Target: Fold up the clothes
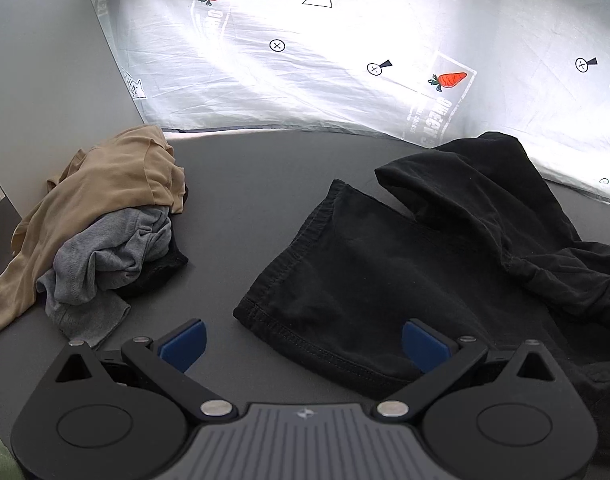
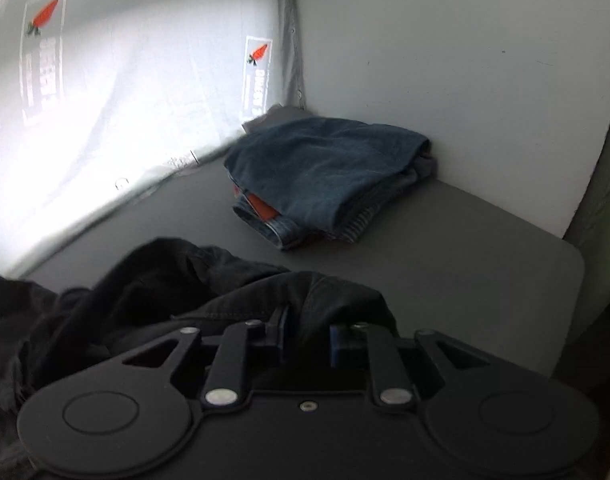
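Black shorts (image 1: 385, 264) lie spread on the dark grey table (image 1: 241, 208), one leg flat toward me, the other bunched to the right. My left gripper (image 1: 303, 342) is open, its blue pads either side of the near leg hem, just above it. My right gripper (image 2: 307, 338) is shut on a bunched fold of the black shorts (image 2: 209, 288), which drape left from its jaws. A heap of unfolded clothes sits at the left: a tan garment (image 1: 101, 200) over a grey one (image 1: 109, 256).
A folded stack topped by blue jeans (image 2: 325, 172) sits at the table's back right corner (image 2: 561, 256). A white sheet printed with carrots (image 1: 345, 60) hangs behind the table. A pale panel (image 1: 37, 80) stands at the left.
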Motion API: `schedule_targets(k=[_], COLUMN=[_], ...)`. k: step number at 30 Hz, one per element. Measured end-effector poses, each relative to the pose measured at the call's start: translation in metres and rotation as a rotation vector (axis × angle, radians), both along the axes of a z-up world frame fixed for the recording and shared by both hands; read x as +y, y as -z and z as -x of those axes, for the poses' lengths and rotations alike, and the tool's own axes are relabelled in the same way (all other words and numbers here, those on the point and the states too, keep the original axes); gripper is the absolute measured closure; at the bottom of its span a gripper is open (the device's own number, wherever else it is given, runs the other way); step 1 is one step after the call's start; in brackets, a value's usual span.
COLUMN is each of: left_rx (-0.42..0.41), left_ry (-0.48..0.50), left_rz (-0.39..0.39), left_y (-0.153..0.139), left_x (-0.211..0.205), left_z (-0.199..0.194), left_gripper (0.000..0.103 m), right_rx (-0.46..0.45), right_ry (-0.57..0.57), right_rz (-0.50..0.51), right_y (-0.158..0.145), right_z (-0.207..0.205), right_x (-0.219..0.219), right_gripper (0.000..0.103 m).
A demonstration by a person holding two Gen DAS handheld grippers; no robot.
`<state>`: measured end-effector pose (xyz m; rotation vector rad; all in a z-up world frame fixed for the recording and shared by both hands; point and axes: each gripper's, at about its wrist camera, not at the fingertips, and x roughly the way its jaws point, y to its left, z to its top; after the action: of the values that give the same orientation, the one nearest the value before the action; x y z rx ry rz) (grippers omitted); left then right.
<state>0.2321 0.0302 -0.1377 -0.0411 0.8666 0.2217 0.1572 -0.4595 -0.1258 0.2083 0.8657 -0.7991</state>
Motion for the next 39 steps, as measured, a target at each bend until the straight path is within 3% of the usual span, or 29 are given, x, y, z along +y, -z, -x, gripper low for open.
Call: schedule_targets(k=[2,6,9,12,15,16,22,27,32,34,36,37,38,39], left_rx=[0.005,0.010,0.020,0.028,0.031,0.032,0.018,-0.013,-0.015,-0.011,-0.005,-0.001,0.003,0.006], left_ry=[0.003,-0.002,-0.007,-0.013,-0.030,-0.038,-0.085,-0.097,-0.118,-0.122,-0.125,-0.128,-0.135,-0.141], left_rz=[-0.003,0.004,0.014,0.016,0.029,0.034,0.076,0.116,0.131,0.122,0.111,0.107,0.105,0.106], left_y=[0.002,0.005,0.009,0.013,0.016,0.017,0.017,0.011,0.010,0.010,0.012,0.013,0.014,0.015], left_x=[0.004,0.015,0.023,0.031,0.045,0.050,0.088,0.120,0.150,0.162,0.173,0.178,0.185,0.189], left_z=[0.007,0.021,0.031,0.042,0.053,0.056,0.075,0.087,0.093,0.095,0.096,0.096,0.096,0.096], left_gripper=[0.000,0.000,0.000,0.000,0.000,0.000,0.000,0.000,0.000,0.000,0.000,0.000,0.000,0.000], right_rx=[0.122,0.218,0.240,0.265,0.235,0.231,0.122,0.029,0.025,0.030,0.018,0.008,0.009,0.013], right_ry=[-0.113,-0.221,-0.245,-0.307,-0.475,-0.562,-1.218,-1.536,-1.581,-1.526,-1.460,-1.437,-1.411,-1.395], right_rz=[0.048,0.107,0.053,-0.049,-0.152,-0.131,0.279,0.370,0.250,0.247,0.210,0.164,0.121,0.073], right_y=[0.007,0.011,0.011,0.016,0.024,0.026,0.057,0.095,0.123,0.130,0.129,0.127,0.126,0.126], right_z=[0.002,0.020,0.021,0.015,0.005,0.002,0.000,-0.008,-0.047,-0.064,-0.080,-0.088,-0.097,-0.104], right_x=[0.020,0.070,0.098,0.126,0.162,0.180,0.324,0.423,0.493,0.507,0.511,0.509,0.507,0.505], right_gripper=[0.064,0.041,0.029,0.028,0.028,0.028,0.028,0.028,0.028,0.018,0.033,0.035,0.060,0.069])
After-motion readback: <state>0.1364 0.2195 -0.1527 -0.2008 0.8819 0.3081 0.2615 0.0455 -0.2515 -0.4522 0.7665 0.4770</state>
